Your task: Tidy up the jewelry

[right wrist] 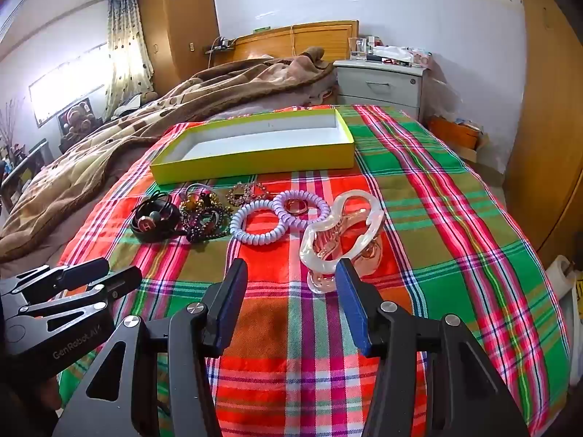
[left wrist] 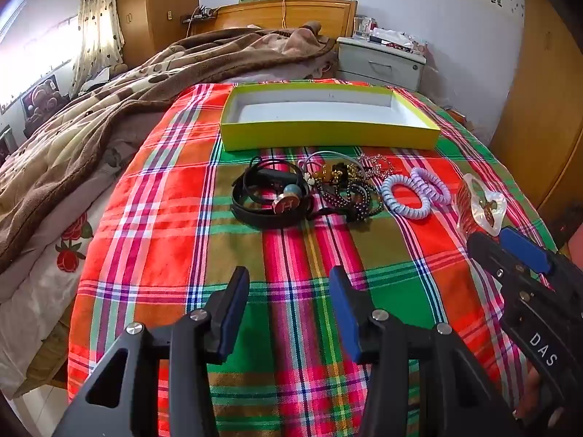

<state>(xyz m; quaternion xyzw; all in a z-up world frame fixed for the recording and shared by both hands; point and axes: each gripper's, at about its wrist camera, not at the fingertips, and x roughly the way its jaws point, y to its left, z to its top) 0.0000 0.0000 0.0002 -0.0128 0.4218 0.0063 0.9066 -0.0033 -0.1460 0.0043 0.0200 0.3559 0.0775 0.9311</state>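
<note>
Both my grippers, left and right, gape empty; right should straddle glass dish stem, lower centre, squeeze gently.

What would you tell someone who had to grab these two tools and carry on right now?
Left gripper: fingers open, empty, hovering over the plaid cloth.
Right gripper: fingers open, empty, just short of the clear glass swan-shaped dish.
The shallow yellow cardboard box has nothing in it.
Lying in a row in front of it: black strap bracelets, dark bead strands, two pale lilac spiral hair ties.
Done: nothing sorted yet.
Left: everything, probably into the box.
</note>
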